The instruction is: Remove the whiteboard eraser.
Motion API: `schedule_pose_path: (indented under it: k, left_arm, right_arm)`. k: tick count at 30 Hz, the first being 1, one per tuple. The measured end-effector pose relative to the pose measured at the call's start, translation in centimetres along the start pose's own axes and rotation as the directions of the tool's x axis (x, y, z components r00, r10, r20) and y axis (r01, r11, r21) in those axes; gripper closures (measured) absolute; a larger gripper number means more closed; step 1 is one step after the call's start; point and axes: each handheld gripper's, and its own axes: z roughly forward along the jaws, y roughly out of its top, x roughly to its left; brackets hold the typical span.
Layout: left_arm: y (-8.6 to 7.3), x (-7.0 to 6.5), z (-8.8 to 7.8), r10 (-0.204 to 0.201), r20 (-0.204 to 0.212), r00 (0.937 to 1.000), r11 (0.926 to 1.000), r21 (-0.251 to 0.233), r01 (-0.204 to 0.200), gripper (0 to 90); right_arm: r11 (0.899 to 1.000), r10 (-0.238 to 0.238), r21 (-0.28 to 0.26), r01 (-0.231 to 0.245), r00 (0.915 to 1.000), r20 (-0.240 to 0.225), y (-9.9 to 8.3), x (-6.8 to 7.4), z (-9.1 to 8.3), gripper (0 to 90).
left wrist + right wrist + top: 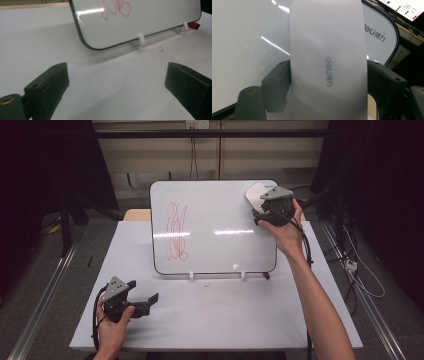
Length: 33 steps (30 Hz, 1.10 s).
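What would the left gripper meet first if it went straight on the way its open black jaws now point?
Probably the lower edge of the tilted white whiteboard with red scribbles, near its small white plastic stand clip. The left gripper has bare white tabletop ahead of it until there, though depth is hard to judge.

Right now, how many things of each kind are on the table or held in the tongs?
Whiteboard: 1
White eraser, held in the right tongs: 1
White support pegs under the board: 2
Small red object at the board's lower right corner: 1
Total: 5
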Motion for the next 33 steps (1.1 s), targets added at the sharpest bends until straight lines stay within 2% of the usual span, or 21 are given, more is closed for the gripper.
schedule_pose_path:
  k: [10, 17, 19, 23, 31, 32, 33]
  left_arm:
    - [0.0, -0.1, 0.0, 0.003, -0.001, 1.0, 1.0, 0.002, -0.003, 5.3]
    - [0.0, 0.0, 0.0, 0.005, 0.0, 1.0, 1.0, 0.002, -0.005, 5.3]
    - [0.0, 0.0, 0.0, 0.004, 0.0, 1.0, 1.0, 0.003, -0.004, 5.3]
    - [-0.1, 0.0, 0.1, 0.002, 0.004, 1.0, 1.0, 0.009, -0.002, 5.3]
    - [-0.1, -0.1, 0.1, 0.012, 0.003, 0.9999, 0.9998, 0.013, -0.012, 5.3]
    - [-0.1, -0.2, 0.1, 0.014, 0.004, 0.9999, 0.9998, 0.014, -0.014, 5.3]
    - [-0.1, -0.2, 0.1, 0.017, 0.005, 0.9998, 0.9997, 0.014, -0.017, 5.3]
  right_arm:
    - [1.0, -0.021, 0.003, 0.021, 0.9998, -0.005, 0.1, 0.0, 0.0, 31.3]
    - [1.0, -0.026, 0.013, 0.026, 0.9995, -0.021, 0.2, -0.2, 0.0, 31.7]
    - [1.0, -0.025, 0.017, 0.026, 0.9988, -0.041, 0.3, -0.5, -0.1, 31.8]
    - [0.999, -0.029, 0.028, 0.03, 0.9986, -0.043, 0.4, -0.5, -0.2, 31.9]
    - [1.0, 0.005, 0.026, -0.003, 0.9965, -0.083, 0.5, -1.0, -0.4, 31.8]
    - [0.999, 0.031, 0.022, -0.029, 0.9946, -0.099, 0.4, -1.3, -0.5, 31.9]
    - [0.999, 0.031, 0.022, -0.029, 0.9946, -0.099, 0.4, -1.3, -0.5, 31.9]
